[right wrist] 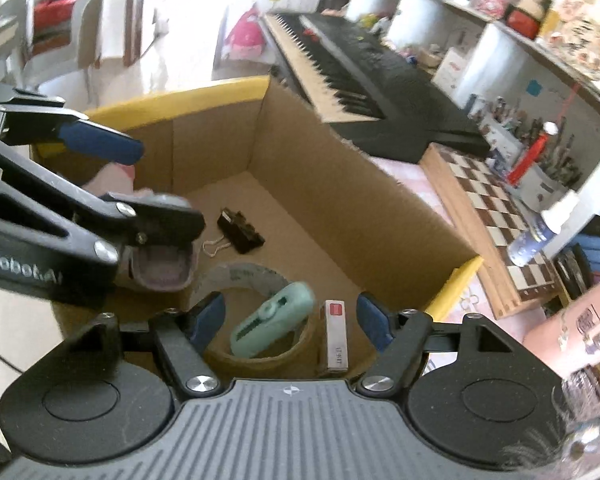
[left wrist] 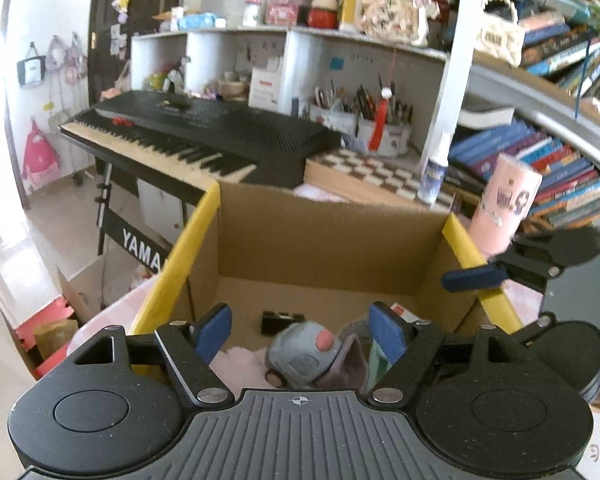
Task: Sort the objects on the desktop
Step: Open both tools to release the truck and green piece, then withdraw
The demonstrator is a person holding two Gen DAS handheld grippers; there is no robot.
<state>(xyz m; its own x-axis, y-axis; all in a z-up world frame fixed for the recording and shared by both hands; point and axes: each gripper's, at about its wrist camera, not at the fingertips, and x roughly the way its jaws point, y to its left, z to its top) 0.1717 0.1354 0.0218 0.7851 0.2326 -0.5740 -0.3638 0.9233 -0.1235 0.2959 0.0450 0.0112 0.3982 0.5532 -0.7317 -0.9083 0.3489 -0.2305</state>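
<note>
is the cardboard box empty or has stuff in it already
Not empty. The cardboard box already holds a black binder clip, a green gadget on a tape roll and a small white carton.

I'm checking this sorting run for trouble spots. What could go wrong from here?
1. The left gripper hangs low over the grey plush toy in the cardboard box; lifting out might snag it.
2. The pink cup stands beside the box's yellow edge, near the right gripper; a swing might topple it.

a brown cardboard box with yellow-edged flaps stands open. on its floor lie a black binder clip, a mint green tape dispenser resting on a tape roll, a small white carton, and a grey plush toy.
</note>
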